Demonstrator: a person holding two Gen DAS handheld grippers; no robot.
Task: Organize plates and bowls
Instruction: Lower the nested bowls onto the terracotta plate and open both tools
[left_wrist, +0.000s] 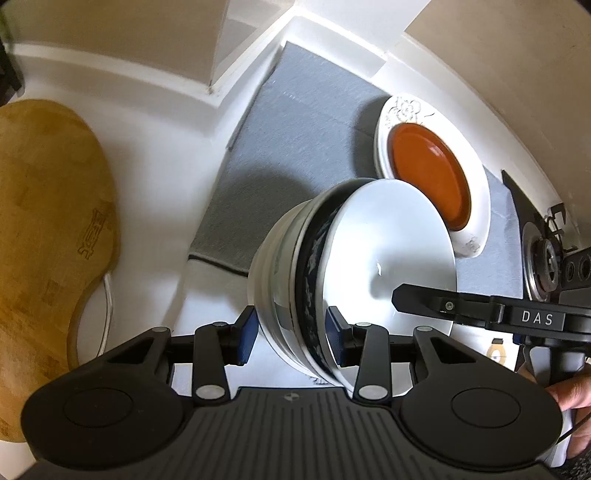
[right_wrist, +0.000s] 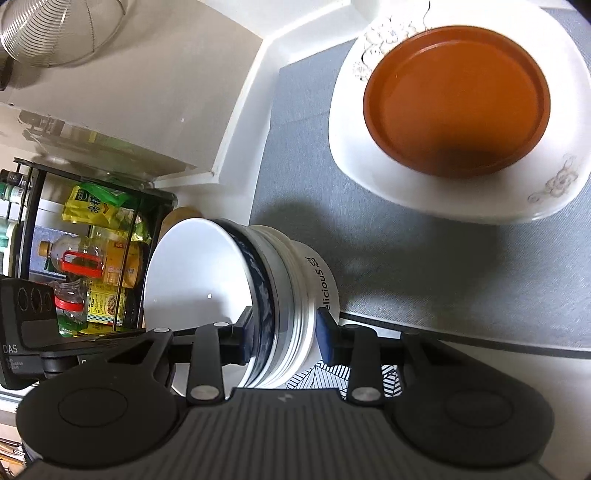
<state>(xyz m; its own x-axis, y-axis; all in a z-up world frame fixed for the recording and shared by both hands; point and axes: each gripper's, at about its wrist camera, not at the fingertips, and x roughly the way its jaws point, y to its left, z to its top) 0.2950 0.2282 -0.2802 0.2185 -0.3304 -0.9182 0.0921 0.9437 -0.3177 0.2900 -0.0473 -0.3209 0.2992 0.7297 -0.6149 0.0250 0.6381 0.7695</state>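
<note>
Gripping opposite rims of the bowl stack, the left gripper and right gripper jaws share its weight, holding it just beside the orange plate nested in the white plate.

Light was bright and came from above, casting a soft dark shadow on the grey mat beside the bowl stack, whose white inside glared. Fisheye bending curved both views' edges.
</note>
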